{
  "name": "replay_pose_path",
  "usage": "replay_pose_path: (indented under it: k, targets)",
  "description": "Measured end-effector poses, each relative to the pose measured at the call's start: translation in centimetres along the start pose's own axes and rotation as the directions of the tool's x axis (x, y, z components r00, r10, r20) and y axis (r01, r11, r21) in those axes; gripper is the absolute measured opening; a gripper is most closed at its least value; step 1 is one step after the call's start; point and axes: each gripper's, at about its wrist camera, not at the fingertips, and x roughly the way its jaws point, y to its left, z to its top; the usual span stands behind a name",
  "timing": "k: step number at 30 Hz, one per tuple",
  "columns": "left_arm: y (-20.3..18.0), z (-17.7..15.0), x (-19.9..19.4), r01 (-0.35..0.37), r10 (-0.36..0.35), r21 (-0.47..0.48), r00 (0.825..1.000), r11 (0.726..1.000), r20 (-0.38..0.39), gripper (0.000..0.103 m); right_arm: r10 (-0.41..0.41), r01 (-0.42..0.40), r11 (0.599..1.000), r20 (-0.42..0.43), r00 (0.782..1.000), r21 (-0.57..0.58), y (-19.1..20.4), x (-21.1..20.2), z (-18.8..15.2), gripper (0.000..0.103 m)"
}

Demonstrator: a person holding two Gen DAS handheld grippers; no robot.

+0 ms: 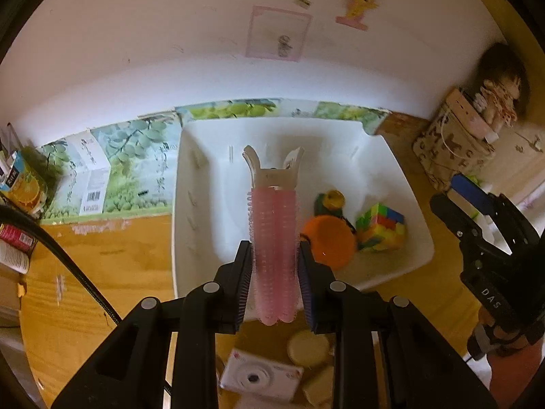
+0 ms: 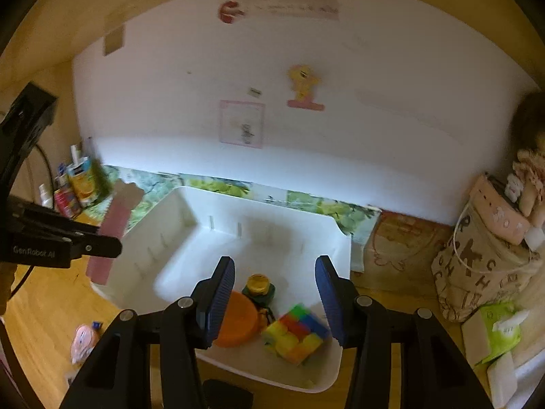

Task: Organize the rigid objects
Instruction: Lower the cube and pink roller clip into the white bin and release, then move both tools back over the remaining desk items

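My left gripper (image 1: 275,283) is shut on a pink hair-roller clip (image 1: 274,238) with a cream handle, held above the near edge of a white bin (image 1: 197,184). The clip also shows in the right wrist view (image 2: 114,225), left of the bin (image 2: 177,211). In the bin lie an orange round lid (image 1: 328,242), a multicoloured puzzle cube (image 1: 381,226) and a small green jar with a yellow cap (image 1: 330,201). My right gripper (image 2: 275,301) is open and empty above the bin's near side, over the orange lid (image 2: 238,320), the cube (image 2: 294,332) and the jar (image 2: 259,288).
On the wooden desk below my left gripper lie a small white toy camera (image 1: 260,373) and pale yellow round pieces (image 1: 308,347). Cartons (image 1: 24,187) stand at the left, a fabric bag with a doll (image 1: 453,146) at the right, a tissue pack (image 2: 500,330) near it.
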Motion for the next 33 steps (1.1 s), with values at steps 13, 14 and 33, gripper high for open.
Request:
replay_pose_path:
  k: [13,14,33]
  targets:
    - [0.7,0.2,1.9,-0.032,0.03,0.08,0.999,0.996,0.025,0.035,-0.038,0.057,0.989,-0.139,0.99,0.139,-0.2,0.9,-2.0,0.05]
    - [0.7,0.1,1.8,-0.03,0.028,0.085,0.999,0.996,0.031,0.037,-0.034,0.055,0.987,-0.142,0.989,0.148,-0.3,0.8,-2.0,0.051]
    - [1.6,-4.3,-3.9,-0.039,0.03,0.082,0.995,0.996,0.098,0.078,0.004,0.023,0.993,-0.233,0.972,0.115,5.6,-4.5,-3.4,0.078]
